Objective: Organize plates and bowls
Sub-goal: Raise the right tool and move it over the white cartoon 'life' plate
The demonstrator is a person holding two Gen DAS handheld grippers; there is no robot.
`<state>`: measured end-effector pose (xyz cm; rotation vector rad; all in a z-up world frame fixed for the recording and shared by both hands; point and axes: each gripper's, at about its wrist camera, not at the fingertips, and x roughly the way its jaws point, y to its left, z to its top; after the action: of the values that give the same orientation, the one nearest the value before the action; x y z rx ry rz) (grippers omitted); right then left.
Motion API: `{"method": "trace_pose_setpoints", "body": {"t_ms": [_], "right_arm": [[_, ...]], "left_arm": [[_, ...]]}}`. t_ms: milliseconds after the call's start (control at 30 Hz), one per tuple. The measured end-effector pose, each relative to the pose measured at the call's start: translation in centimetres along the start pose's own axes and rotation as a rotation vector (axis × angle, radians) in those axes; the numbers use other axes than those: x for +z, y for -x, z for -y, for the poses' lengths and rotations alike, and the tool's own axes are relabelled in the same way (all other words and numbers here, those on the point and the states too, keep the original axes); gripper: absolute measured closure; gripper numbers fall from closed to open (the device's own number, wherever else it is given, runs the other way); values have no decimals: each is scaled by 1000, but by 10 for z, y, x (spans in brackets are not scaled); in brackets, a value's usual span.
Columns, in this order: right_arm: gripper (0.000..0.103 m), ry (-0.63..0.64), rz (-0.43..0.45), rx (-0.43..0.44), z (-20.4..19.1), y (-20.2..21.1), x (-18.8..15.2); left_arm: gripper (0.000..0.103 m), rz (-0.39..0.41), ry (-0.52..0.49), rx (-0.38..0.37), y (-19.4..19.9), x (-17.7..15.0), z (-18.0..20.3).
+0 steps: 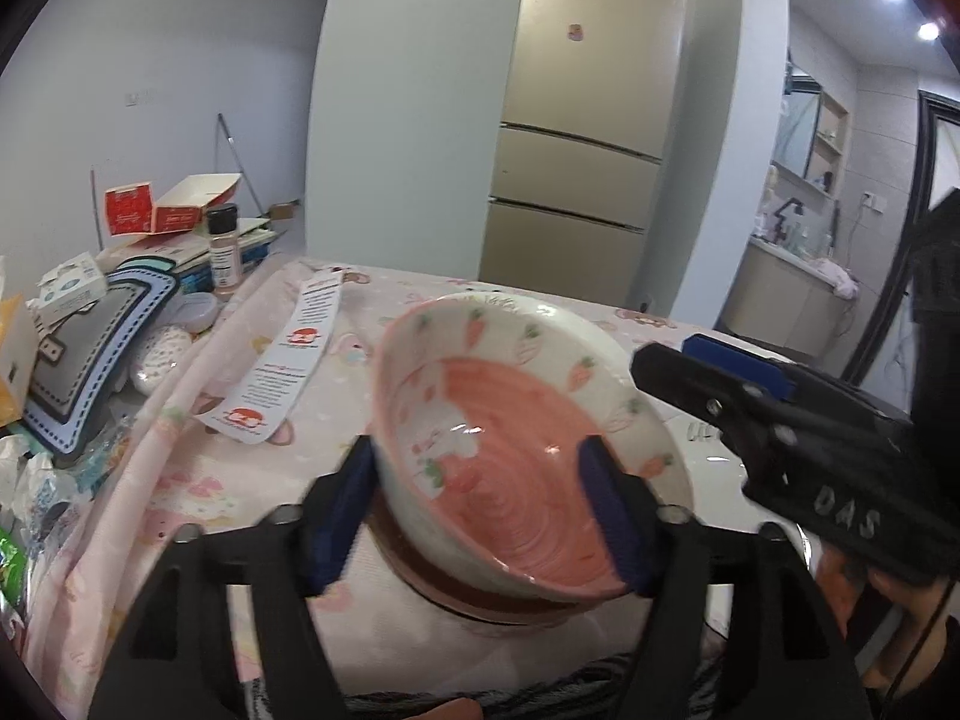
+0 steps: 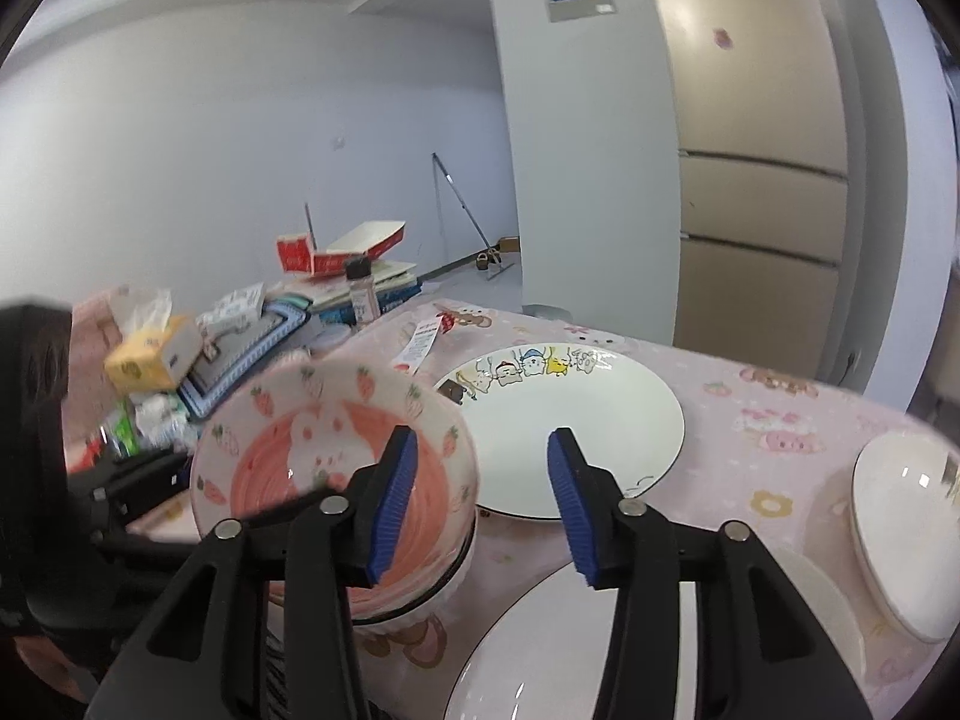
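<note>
My left gripper (image 1: 480,510) is shut on the near rim of a pink carrot-patterned bowl (image 1: 510,420), which tilts over a darker bowl (image 1: 480,597) beneath it. The same pink bowl (image 2: 288,468) shows in the right wrist view, resting in a white bowl (image 2: 426,603). My right gripper (image 2: 480,504) is open and empty, just right of the bowl and above the table. A white cartoon plate (image 2: 576,420) lies beyond it. A second white plate (image 2: 540,654) lies under the right gripper. A white bowl (image 2: 906,528) stands at the right.
The table has a pink printed cloth (image 1: 252,480). Clutter fills its left end: boxes (image 1: 174,204), a spice jar (image 1: 225,246), a paper leaflet (image 1: 288,360), a yellow carton (image 2: 150,360). A fridge (image 1: 588,120) stands behind.
</note>
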<state>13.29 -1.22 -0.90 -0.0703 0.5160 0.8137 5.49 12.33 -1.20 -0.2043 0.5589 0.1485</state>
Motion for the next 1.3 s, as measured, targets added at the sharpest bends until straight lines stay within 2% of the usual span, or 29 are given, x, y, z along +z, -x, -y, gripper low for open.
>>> {"method": "trace_pose_setpoints", "body": {"t_ms": [33,67,167,233,300,367,400,467,633,733,867,1067,1167,1300], "right_arm": [[55,-22,4,4,4,1,0],[54,-44,5,8,8,1,0],[53,-71,3,5,15,1,0],[50,-82,4,4,17,1,0],[42,-95,10,18,19,2,2],[21,-105,29,29,21,5,3],[16,-108,41,29,22,7,4],[0,-111,71,39,24,13,6],[0,-154,103,75,34,20,14],[0,-149,91,44,37,21,18],[0,-119,119,33,34,35,28],[0,-91,249,95,17,81,50],[0,-78,338,122,9,110,64],[0,-31,432,58,-1,138,85]], "left_arm": [[12,7,-13,4,1,0,3],[8,14,-23,17,2,0,4],[1,39,-44,15,6,0,8],[0,46,-38,5,7,0,6],[0,47,-19,0,7,1,2],[0,54,-2,-7,8,2,-1],[0,58,6,-9,9,3,-3],[0,67,18,-13,11,4,-7],[0,99,29,-17,18,9,-13],[0,117,60,-44,24,14,-19],[0,157,86,-59,38,22,-23],[0,206,80,-117,70,52,-20],[0,265,52,-162,96,78,-15],[0,332,16,-237,126,112,-5]]}}
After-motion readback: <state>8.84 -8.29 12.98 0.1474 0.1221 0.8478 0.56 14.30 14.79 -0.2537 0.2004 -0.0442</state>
